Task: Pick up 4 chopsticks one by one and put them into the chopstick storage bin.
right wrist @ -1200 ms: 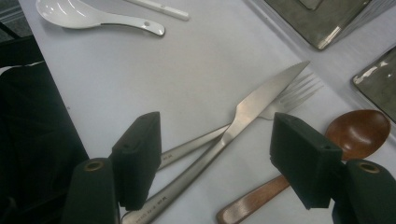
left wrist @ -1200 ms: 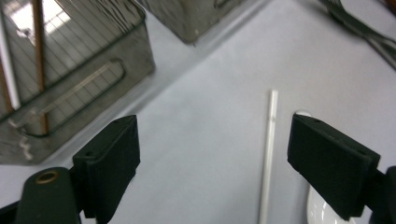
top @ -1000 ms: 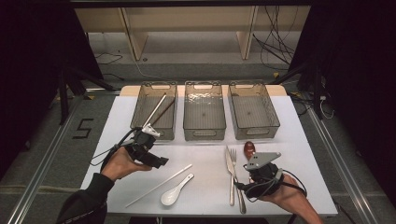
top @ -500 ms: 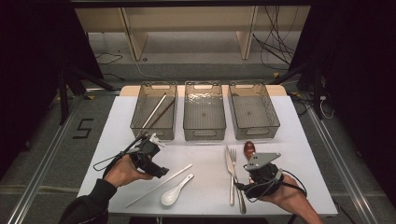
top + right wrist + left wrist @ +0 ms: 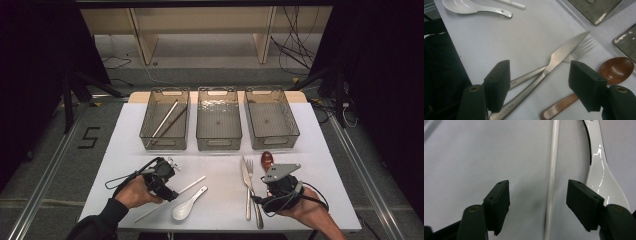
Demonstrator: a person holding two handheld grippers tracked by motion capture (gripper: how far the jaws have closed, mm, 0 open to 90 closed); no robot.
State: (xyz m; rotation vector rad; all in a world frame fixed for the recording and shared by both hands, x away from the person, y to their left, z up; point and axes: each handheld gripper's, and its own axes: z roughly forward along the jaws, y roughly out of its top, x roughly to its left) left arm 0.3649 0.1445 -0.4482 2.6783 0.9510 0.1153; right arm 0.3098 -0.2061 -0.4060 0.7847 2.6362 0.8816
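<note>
My left gripper (image 5: pixel 167 191) hovers low over the table (image 5: pixel 220 170) at the front left, jaws open. In the left gripper view (image 5: pixel 537 195), a white chopstick (image 5: pixel 552 175) runs between the jaws, nearer the right one, and a white ceramic spoon (image 5: pixel 599 165) lies just beyond it. Both lie side by side in the high view, the chopstick (image 5: pixel 192 185) and spoon (image 5: pixel 187 206). My right gripper (image 5: pixel 274 186) rests open at the front right. Its view (image 5: pixel 539 75) looks over a steel knife (image 5: pixel 549 70), a fork (image 5: pixel 579 51) and a wooden spoon (image 5: pixel 616 68).
Three clear bins stand in a row at the back. The left bin (image 5: pixel 163 145) holds a white chopstick (image 5: pixel 165 120) and a dark one (image 5: pixel 175 121). The middle bin (image 5: pixel 218 144) and right bin (image 5: pixel 275 142) hold nothing. The table's front edge is near both hands.
My left gripper has moved back from the left bin toward the front edge and down over the white chopstick. The right gripper has stayed where it was.
</note>
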